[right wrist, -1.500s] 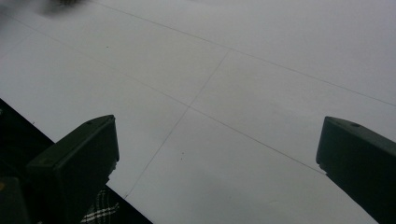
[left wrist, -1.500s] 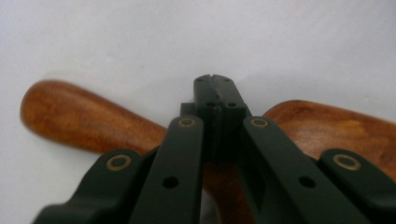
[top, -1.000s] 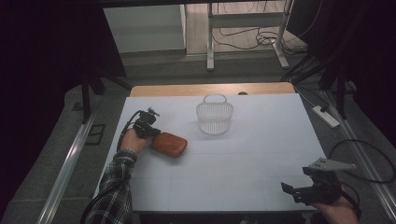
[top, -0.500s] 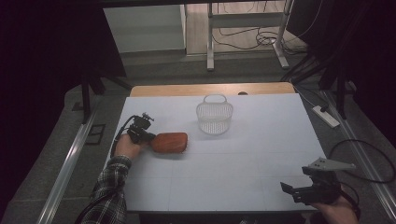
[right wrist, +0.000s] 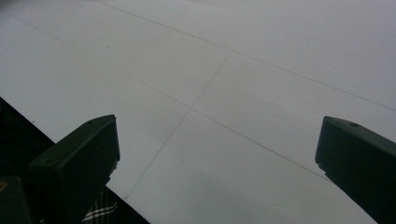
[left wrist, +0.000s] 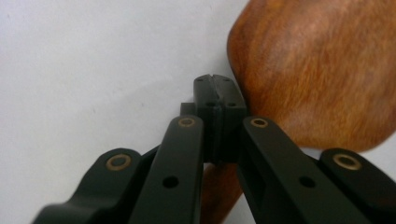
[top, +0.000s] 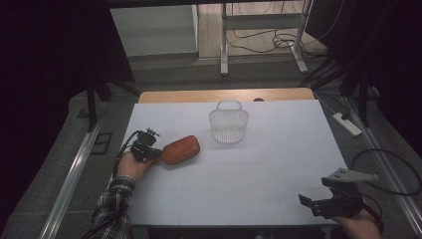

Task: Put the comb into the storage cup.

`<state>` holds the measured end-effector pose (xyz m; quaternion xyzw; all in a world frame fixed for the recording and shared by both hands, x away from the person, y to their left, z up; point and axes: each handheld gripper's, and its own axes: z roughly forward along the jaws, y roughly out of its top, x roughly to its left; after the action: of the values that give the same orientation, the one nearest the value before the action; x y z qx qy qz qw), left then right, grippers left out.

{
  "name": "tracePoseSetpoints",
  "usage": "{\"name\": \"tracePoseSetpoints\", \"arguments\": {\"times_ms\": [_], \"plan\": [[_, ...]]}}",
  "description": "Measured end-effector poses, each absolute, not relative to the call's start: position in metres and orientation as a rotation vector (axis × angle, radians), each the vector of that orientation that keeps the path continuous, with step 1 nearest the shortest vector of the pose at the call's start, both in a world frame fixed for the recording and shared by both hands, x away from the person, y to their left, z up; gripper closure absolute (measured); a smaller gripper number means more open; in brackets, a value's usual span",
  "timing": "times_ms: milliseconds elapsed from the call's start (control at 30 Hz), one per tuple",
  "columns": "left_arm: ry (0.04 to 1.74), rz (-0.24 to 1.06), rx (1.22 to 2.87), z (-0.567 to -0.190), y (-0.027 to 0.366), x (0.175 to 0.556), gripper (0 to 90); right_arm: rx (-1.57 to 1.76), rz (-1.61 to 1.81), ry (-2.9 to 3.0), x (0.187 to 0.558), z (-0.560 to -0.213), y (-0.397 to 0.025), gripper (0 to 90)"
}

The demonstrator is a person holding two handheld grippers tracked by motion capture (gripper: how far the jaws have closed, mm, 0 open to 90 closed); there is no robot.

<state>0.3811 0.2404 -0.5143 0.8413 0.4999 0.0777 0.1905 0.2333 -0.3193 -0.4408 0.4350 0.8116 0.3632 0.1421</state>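
Note:
A brown wooden spoon (top: 180, 149) with a broad oval head lies at the left of the white table (top: 259, 194), head pointing up and to the right. My left gripper (top: 149, 152) is at its narrow end. In the left gripper view the jaws of this gripper (left wrist: 218, 93) are pressed together, the handle runs beneath them, and the spoon's head (left wrist: 317, 70) fills the upper right. A white mesh basket (top: 229, 124) stands at the back centre, empty as far as I can see. My right gripper (top: 331, 204) hovers open over the front right corner (right wrist: 215, 154) with nothing between its jaws.
Faint grid lines cross the table top (right wrist: 224, 60). A bare wooden strip (top: 199, 95) runs along the far edge. On the floor at the right lie a power strip (top: 347, 124) and cables. A metal rail (top: 74, 174) runs along the left side.
The left hand has slid a little left and toward me, and the spoon has swung so its head points up and right. The right gripper has not moved.

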Motion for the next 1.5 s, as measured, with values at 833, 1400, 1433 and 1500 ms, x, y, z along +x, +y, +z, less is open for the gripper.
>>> {"name": "tracePoseSetpoints", "arguments": {"times_ms": [833,1400,1433,1500], "plan": [[1.446,0.190,2.313,-0.509,0.232,0.341,89.4,1.235,1.056,2.350,0.233,-0.440,-0.319,0.0],[1.445,0.156,2.332,-0.508,0.216,0.329,89.4,1.230,1.050,2.355,0.233,-0.441,-0.318,0.1],[1.446,0.159,2.333,-0.508,0.215,0.329,89.4,1.230,1.049,2.355,0.233,-0.441,-0.318,0.1],[1.451,0.166,2.327,-0.507,0.216,0.329,89.3,1.230,1.049,2.355,0.233,-0.441,-0.318,0.1]]}}
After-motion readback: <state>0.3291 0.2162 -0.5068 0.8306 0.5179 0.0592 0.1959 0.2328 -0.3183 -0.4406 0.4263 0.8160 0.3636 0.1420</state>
